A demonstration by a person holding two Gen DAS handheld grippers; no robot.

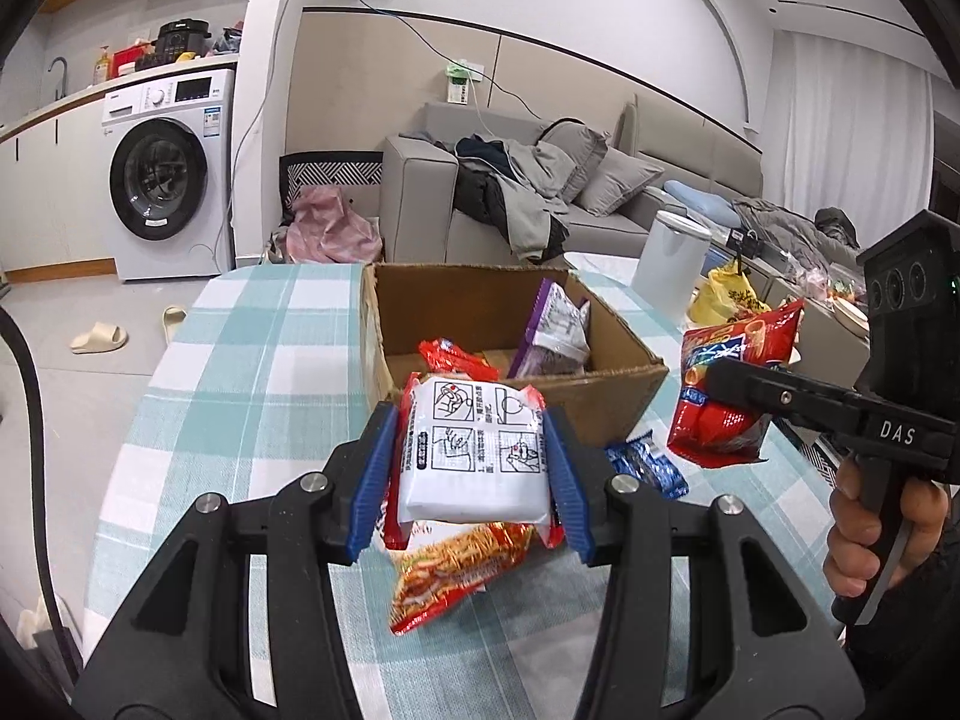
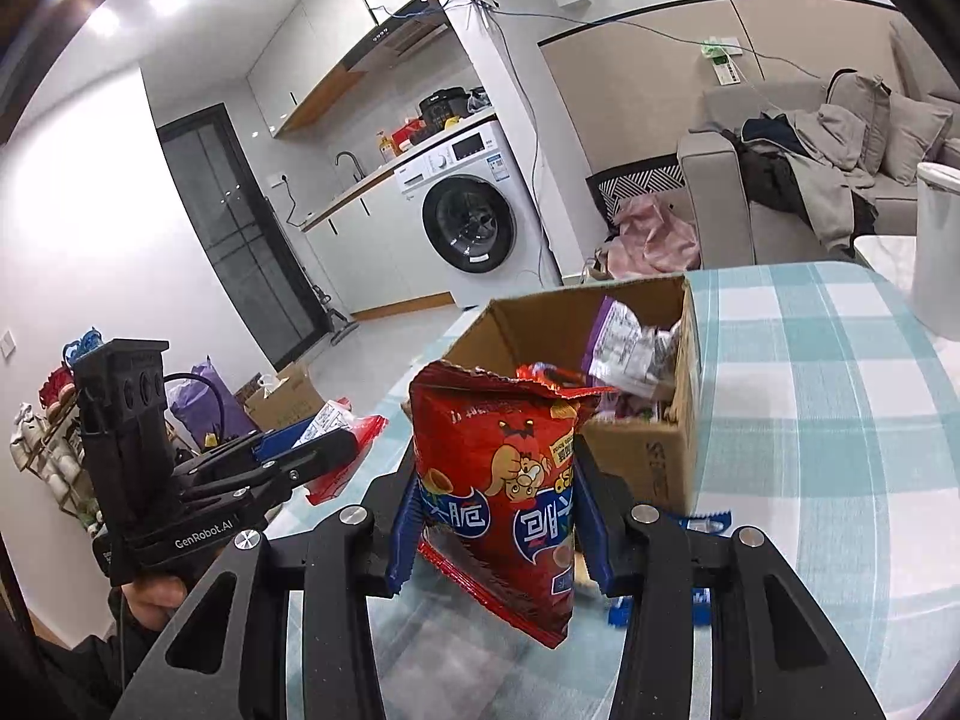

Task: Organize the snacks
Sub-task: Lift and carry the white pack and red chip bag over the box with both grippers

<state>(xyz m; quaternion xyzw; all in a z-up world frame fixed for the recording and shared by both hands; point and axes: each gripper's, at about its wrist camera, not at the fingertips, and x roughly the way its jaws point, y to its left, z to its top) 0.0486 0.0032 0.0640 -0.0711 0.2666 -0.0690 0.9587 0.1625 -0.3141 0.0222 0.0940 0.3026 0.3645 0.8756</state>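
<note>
My left gripper (image 1: 474, 474) is shut on a white and red noodle packet (image 1: 474, 450) and holds it above the table, just in front of the open cardboard box (image 1: 618, 402). My right gripper (image 2: 495, 516) is shut on a red snack bag (image 2: 498, 480) and holds it upright above the table near the box (image 2: 642, 462). The box holds a purple and white packet (image 1: 555, 330) and a red packet (image 1: 456, 357). A red and orange snack bag (image 1: 456, 570) lies on the table under the left gripper. A blue packet (image 1: 645, 465) lies by the box.
The table has a teal and white checked cloth (image 1: 252, 372). A white cylindrical bin (image 1: 672, 258) stands at the table's far right. A yellow bag (image 1: 726, 300) lies behind it. A sofa (image 1: 420, 204) and a washing machine (image 1: 168, 174) stand beyond the table.
</note>
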